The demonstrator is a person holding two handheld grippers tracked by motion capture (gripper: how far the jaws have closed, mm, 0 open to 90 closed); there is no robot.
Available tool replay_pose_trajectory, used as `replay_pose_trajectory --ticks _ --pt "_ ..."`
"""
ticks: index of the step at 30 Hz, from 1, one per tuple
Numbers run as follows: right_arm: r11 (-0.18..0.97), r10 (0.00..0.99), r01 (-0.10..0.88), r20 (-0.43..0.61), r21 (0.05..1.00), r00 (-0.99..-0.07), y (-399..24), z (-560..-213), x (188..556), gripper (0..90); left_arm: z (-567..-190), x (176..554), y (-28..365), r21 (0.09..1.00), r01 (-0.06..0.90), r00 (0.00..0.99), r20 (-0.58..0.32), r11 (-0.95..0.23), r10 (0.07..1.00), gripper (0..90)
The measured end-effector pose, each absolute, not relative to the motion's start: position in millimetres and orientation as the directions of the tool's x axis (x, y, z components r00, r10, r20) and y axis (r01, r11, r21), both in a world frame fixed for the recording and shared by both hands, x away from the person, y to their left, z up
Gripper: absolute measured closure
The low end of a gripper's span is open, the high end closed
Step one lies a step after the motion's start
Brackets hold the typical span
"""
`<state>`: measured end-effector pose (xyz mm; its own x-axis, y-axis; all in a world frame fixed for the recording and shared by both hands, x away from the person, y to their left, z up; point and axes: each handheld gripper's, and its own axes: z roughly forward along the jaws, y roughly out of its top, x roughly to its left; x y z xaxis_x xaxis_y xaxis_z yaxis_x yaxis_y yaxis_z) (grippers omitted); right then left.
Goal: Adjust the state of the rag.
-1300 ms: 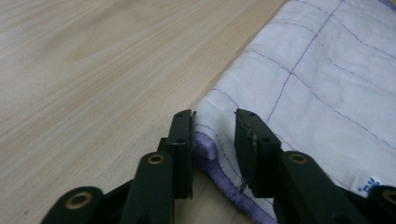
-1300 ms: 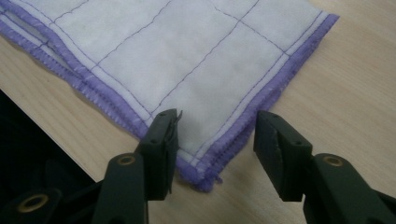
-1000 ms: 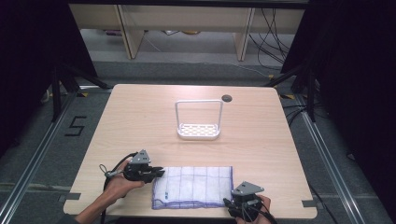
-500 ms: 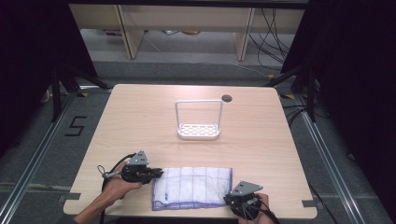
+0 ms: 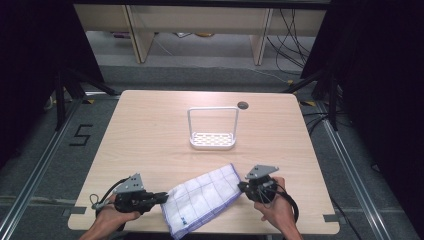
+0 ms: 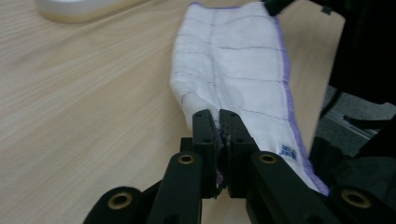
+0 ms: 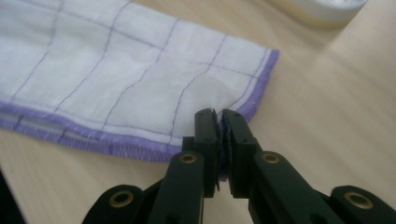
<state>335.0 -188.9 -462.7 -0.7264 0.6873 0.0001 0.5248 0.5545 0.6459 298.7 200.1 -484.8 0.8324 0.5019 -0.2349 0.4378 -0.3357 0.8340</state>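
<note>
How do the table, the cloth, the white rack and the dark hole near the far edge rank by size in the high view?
1. Table
2. Cloth
3. White rack, clearly less area than the cloth
4. Dark hole

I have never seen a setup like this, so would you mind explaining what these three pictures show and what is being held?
No robot arm is at work here: a person holds a hand-held two-jaw gripper in each hand. The high view comes from a fixed camera above the table, with the left gripper at the left and the right gripper at the right. The other two pictures come from a camera riding on each gripper, looking along its own black jaws. On the table stand a white rack with a perforated base and, nearer the person, a white cloth with purple grid lines and purple hem. Each gripper is shut on one end of the cloth, which hangs stretched between them, partly past the table's near edge.
</note>
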Motion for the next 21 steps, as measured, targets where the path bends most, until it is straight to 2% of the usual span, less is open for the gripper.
replay_pose_trajectory --ticks 6,12,21 --pt "0.621 0.651 0.481 -0.066 0.619 -0.756 -163.0 -450.5 378.7 85.5 -486.2 278.9 183.7 0.826 0.454 0.845 -0.280 -0.335 0.455 85.1" --pt "0.682 0.617 0.462 -0.107 0.567 -0.780 -134.3 -464.2 414.3 85.5 -496.6 274.1 160.5 0.799 0.453 0.863 -0.282 -0.394 0.420 84.7" --pt "0.680 0.621 0.487 -0.079 0.548 -0.779 -127.7 -482.4 442.4 84.3 -508.2 272.3 137.4 0.774 0.451 0.875 -0.284 -0.445 0.392 81.3"
